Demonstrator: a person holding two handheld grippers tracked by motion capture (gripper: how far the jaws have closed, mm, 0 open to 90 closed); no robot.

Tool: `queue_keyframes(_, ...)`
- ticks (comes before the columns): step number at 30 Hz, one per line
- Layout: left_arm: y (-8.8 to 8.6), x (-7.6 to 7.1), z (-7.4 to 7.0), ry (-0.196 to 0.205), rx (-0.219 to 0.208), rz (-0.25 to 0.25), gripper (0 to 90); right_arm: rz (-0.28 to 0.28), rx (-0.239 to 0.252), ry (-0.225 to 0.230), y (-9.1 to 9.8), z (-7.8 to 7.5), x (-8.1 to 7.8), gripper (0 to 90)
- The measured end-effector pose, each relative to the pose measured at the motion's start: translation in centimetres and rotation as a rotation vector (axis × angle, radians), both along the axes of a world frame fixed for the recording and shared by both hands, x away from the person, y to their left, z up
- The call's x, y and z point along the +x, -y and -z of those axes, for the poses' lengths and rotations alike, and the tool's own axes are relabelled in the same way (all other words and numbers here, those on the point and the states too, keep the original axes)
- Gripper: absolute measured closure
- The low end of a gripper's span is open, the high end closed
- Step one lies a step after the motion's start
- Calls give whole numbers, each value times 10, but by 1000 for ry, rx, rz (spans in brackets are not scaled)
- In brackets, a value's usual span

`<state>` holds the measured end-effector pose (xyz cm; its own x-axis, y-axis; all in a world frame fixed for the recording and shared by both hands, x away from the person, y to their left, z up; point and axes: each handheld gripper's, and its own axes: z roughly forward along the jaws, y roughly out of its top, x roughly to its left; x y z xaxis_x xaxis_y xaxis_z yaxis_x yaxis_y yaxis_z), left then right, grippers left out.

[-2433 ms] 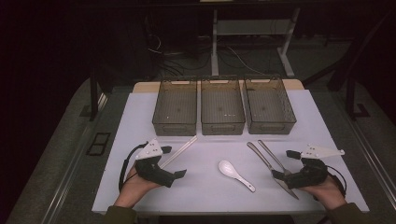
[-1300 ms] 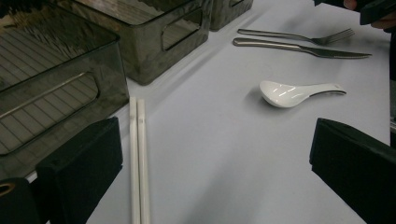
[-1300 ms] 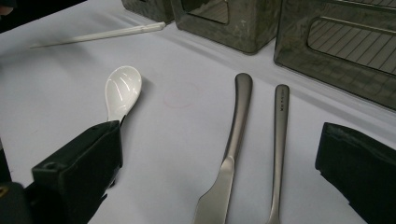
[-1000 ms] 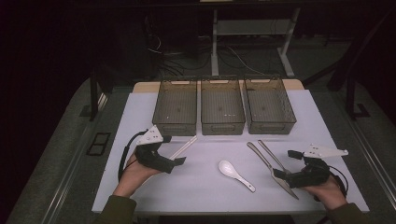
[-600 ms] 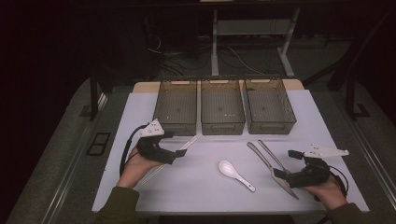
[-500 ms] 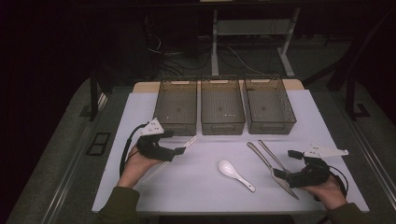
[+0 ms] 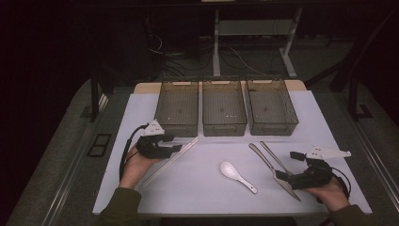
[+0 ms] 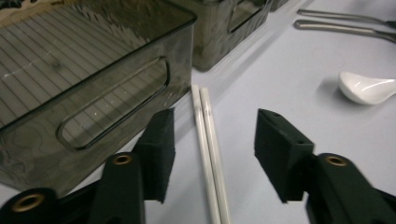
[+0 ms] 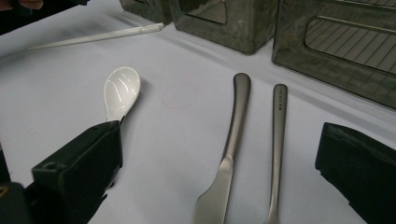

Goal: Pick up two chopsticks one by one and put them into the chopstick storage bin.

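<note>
- Chopsticks, the pair of white plastic sticks, lie left of centre in the high view under your left gripper, which has moved up over them since a second ago.
- Left gripper view: the jaws have just been closing, astride the sticks lower centre, pads not yet touching; the grasp is starting beside the smoky clear plastic bin.
- Right gripper view: your right gripper stands wide apart over the steel knife, idle.

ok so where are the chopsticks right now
In the left gripper view the chopsticks lie on the table between the left gripper's open jaws, untouched, beside the leftmost bin.

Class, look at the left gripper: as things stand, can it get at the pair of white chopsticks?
Probably yes. The left gripper straddles the white chopsticks, its jaws just closing but still apart from them; the dark bin beside it leaves room.
</note>
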<state>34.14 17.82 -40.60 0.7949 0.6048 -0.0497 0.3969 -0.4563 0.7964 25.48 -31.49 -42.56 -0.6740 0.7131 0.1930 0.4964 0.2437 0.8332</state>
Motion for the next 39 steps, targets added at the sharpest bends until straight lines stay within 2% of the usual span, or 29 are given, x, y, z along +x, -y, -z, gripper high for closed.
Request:
queue_keyframes(3,0,1,3,-11,23,-4,507,0,-1,0,0,0,0,7)
queue_keyframes(10,-2,4,11,-47,61,-2,636,1,0,-2,0,0,0,7)
queue_keyframes(18,-2,6,19,-84,80,-7,732,2,0,-1,0,0,0,7)
queue_keyframes(26,4,5,24,-112,108,34,812,6,2,-1,1,0,0,7)
queue_keyframes(30,7,4,25,-108,116,46,834,6,2,-1,1,-1,0,7)
queue_keyframes(39,8,1,28,-126,123,43,834,5,2,0,1,-1,-1,7)
